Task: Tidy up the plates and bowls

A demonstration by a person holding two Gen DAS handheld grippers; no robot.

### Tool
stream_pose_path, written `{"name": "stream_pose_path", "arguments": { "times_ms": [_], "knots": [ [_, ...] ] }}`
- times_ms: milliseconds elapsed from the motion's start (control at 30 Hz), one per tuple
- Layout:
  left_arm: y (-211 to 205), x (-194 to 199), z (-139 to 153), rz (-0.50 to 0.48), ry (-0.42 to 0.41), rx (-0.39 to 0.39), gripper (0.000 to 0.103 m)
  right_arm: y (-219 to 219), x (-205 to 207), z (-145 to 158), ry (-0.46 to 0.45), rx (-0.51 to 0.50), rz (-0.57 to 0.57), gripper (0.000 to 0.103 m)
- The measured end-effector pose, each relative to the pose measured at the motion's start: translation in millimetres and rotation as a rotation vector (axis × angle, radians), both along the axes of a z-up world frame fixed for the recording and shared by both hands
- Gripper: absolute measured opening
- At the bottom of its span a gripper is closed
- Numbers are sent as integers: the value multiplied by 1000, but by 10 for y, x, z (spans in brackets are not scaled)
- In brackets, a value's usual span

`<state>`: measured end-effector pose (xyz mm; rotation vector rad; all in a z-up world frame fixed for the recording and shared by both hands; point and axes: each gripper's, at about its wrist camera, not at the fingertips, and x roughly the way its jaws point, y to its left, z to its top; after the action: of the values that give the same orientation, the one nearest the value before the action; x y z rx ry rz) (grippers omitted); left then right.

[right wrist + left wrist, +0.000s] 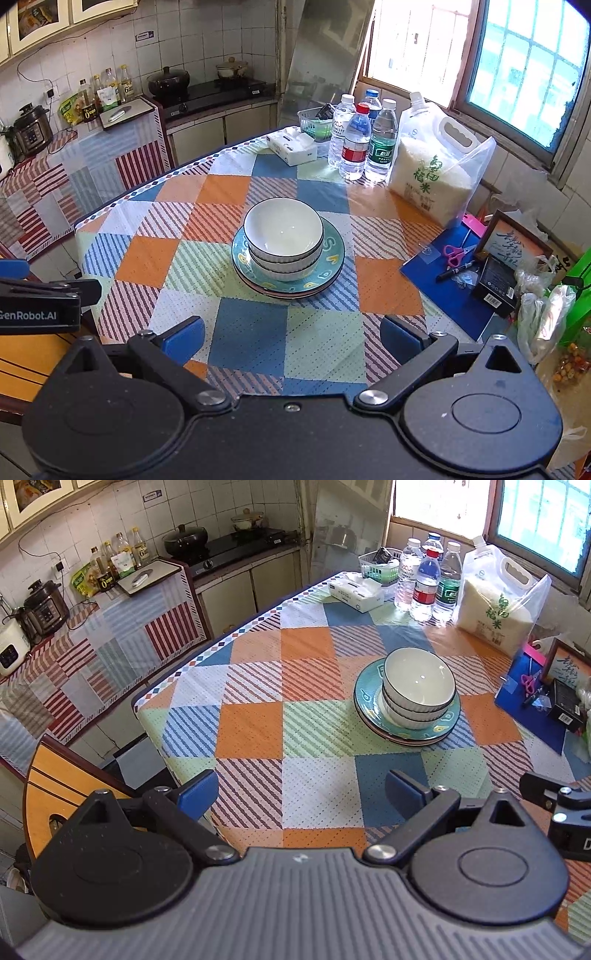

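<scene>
Three white ribbed bowls (419, 681) are nested in a stack on a teal patterned plate (369, 698) that lies on other plates, in the middle of the checked tablecloth. The bowl stack (283, 230) and the teal plate (332, 254) also show in the right wrist view. My left gripper (299, 788) is open and empty, held above the table's near side, well short of the stack. My right gripper (291, 338) is open and empty, also near the front edge. Each gripper's body shows at the edge of the other's view.
Several water bottles (356, 142), a rice bag (432, 173), a tissue box (291, 146) and a green basket (316, 123) stand at the table's far side. A blue folder with scissors (452, 254), a framed picture (515, 243) and bags sit at the right.
</scene>
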<state>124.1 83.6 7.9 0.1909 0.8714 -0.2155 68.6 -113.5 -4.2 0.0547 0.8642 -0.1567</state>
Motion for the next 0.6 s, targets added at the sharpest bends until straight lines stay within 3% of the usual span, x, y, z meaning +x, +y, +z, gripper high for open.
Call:
{"name": "stream_pose_path", "arguments": {
  "times_ms": [600],
  "knots": [
    [25,-4,48,0,-34,-34,98,-9,10,-31,6,-19,-15,102]
  ]
}}
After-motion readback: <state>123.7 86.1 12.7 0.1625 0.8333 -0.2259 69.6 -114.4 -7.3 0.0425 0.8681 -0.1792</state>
